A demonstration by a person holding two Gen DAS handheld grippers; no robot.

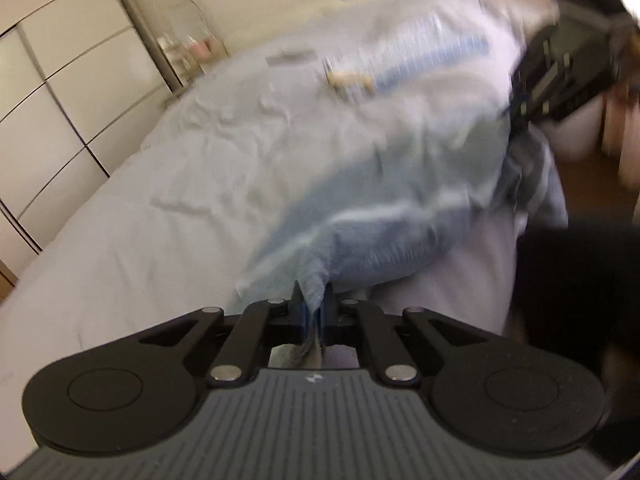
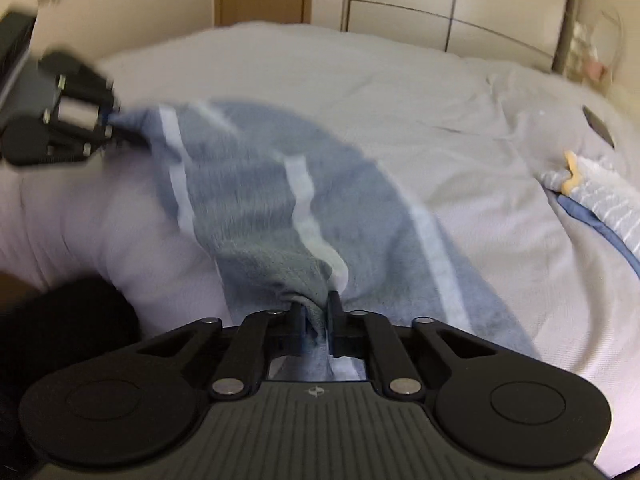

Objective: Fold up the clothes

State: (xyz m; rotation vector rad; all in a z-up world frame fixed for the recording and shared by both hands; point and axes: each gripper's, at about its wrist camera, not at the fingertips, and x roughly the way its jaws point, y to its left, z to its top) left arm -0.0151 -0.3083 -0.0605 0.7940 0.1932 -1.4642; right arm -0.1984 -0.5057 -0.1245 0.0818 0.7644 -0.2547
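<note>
Evidently, the folding is only begun: a blue cloth with pale stripes (image 2: pixel 256 184) is held up by two corners, draped over the near edge of a bed (image 2: pixel 360 80) covered in a pale sheet, and no finished fold is seen yet (the motion blur hides fine detail). At the left of the right wrist view, the left gripper (image 2: pixel 114 120) is seen clamped on one bunched corner. At the bottom centre, the right gripper (image 2: pixel 318 316) is closed tight on another corner, with fabric pinched between the jaws. Further right, a second striped garment (image 2: pixel 592 188) is left lying on the sheet, apparently still to be folded. In the left wrist view, the same pinch is confirmed. The corners must probably be brought together, or the cloth laid flat, before any fold is made.
</note>
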